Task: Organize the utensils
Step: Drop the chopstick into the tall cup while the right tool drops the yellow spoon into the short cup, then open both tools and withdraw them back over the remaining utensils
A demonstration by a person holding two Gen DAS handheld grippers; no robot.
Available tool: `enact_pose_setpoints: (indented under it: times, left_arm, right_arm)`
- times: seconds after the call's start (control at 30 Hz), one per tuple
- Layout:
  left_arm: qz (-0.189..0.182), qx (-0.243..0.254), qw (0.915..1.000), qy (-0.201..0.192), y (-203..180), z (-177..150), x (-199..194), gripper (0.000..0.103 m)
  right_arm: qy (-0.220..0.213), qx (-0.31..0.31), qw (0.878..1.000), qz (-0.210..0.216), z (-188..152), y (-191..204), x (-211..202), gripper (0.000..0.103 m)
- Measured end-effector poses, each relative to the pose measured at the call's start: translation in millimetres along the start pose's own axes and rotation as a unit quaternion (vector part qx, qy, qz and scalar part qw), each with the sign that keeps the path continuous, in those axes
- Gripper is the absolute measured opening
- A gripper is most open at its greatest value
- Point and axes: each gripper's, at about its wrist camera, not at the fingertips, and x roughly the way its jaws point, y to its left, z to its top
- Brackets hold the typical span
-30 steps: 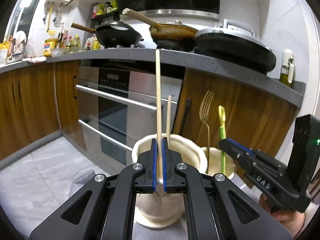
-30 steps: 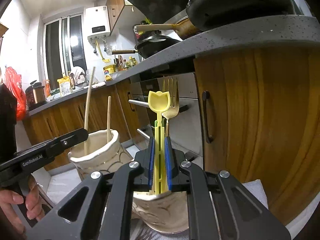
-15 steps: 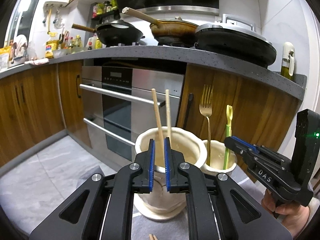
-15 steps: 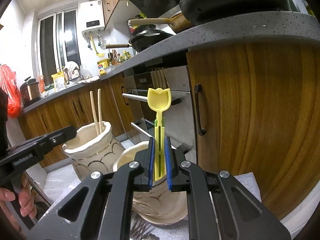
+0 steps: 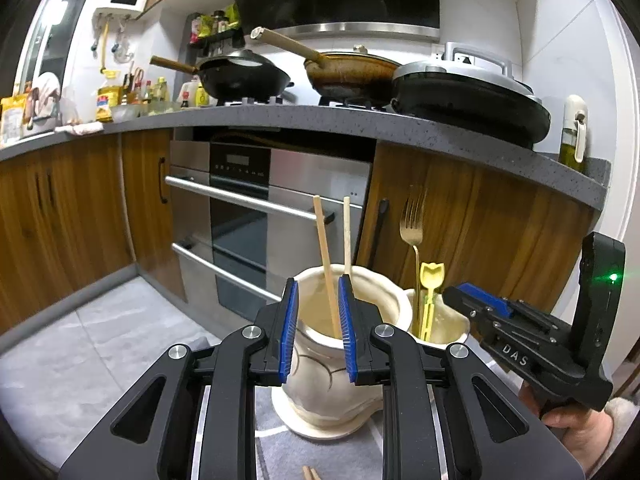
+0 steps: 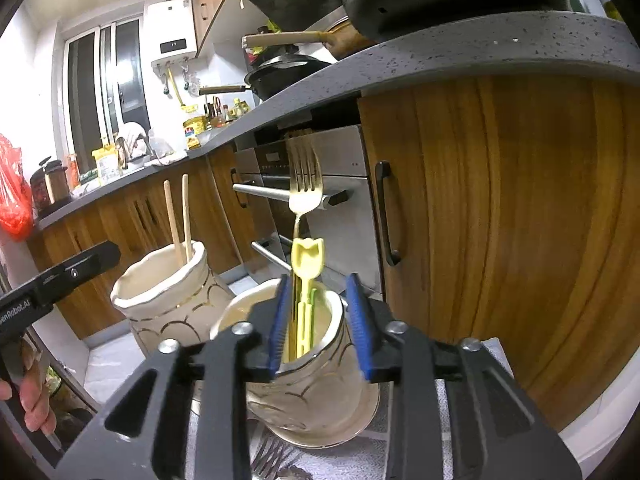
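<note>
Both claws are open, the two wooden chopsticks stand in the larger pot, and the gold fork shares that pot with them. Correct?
Not quite. The right wrist view shows the gold fork standing in the smaller pot beside the yellow tulip utensil. The two chopsticks alone occupy the larger pot. Both the left claw and right claw are open.

"DAS" on right claw (image 5: 460,300); "enRobot.AI" on left claw (image 6: 108,254).

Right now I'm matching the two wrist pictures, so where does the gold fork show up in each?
Left wrist view: the gold fork stands right of centre, tines up, in the smaller holder beside the yellow tulip-shaped utensil.
Right wrist view: the fork is near centre, rising above that yellow utensil.
Shared landmark: the two wooden chopsticks in the larger holder.
</note>
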Motion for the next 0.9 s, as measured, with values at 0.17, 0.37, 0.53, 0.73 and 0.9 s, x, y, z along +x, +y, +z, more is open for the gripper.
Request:
enact_pose_setpoints:
  times: [0.17, 0.37, 0.53, 0.73, 0.9]
  left_arm:
    - [0.002, 0.003, 1.0000, 0.001, -0.1, -1.3, -4.7, 0.021]
    - [0.018, 0.013, 0.9998, 0.001, 4.0, -6.3, -17.8, 0.047]
    - [0.030, 0.003, 0.9995, 0.008, 12.7, -15.8, -31.0, 0.053]
    - [0.056, -0.006, 0.9984, 0.010, 20.8, -31.3, -49.1, 0.086]
    - [0.071, 0.001, 0.9971, 0.025, 24.0, -41.7, -64.5, 0.091]
  right_arm:
    - [0.008, 0.002, 1.000, -0.010, -0.3, -1.8, -5.3, 0.043]
    - [0.025, -0.011, 0.999, -0.028, -4.4, 0.5, -19.2, 0.065]
    - [0.035, -0.019, 0.999, -0.036, -11.1, 2.2, -35.3, 0.083]
    - [0.039, -0.032, 0.998, -0.033, -15.6, 9.2, -53.2, 0.098]
    - [0.037, -0.049, 0.998, -0.033, -19.5, 17.8, -71.5, 0.098]
